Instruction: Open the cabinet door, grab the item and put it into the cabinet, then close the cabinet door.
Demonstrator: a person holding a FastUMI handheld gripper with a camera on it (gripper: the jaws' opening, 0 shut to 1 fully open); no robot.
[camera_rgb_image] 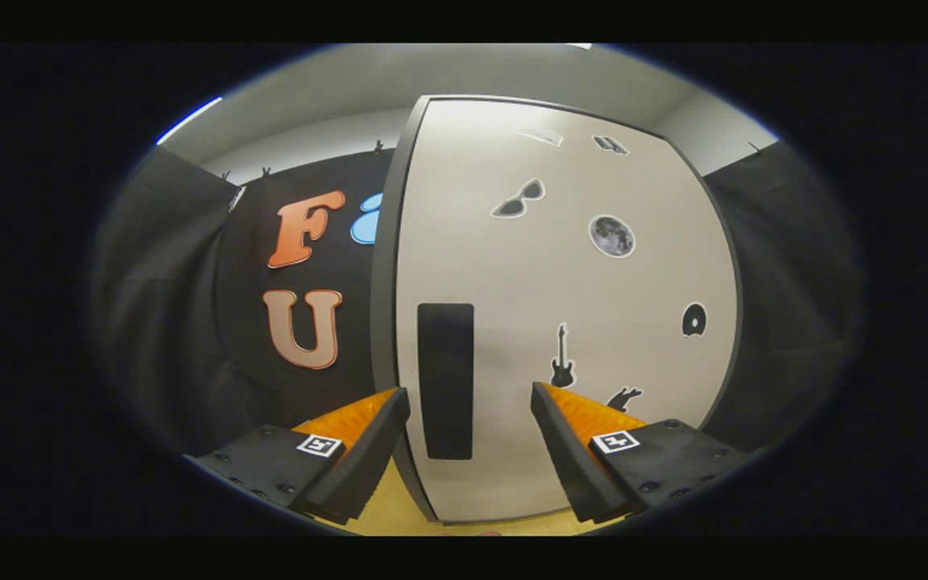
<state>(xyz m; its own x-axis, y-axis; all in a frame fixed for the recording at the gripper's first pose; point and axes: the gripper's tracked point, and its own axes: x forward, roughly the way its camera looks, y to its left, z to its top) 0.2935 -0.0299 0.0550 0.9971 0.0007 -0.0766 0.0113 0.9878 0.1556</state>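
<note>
Gripper (470, 451) fingers spread apart, empty, straddling the tall black rectangular handle (445, 380) on the pale cabinet door (561, 282), lower centre frame. Risk: a shallow closure could slip off the handle.

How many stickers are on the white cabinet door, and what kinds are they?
On the cabinet door, beyond the open gripper:
Sunglasses sticker: 1
Moon sticker: 1
Guitar sticker: 1
Round black sticker: 1
Black shape by the finger, partly hidden: 1
Small stickers near the top, too blurred to name: 2
Total: 7
</note>
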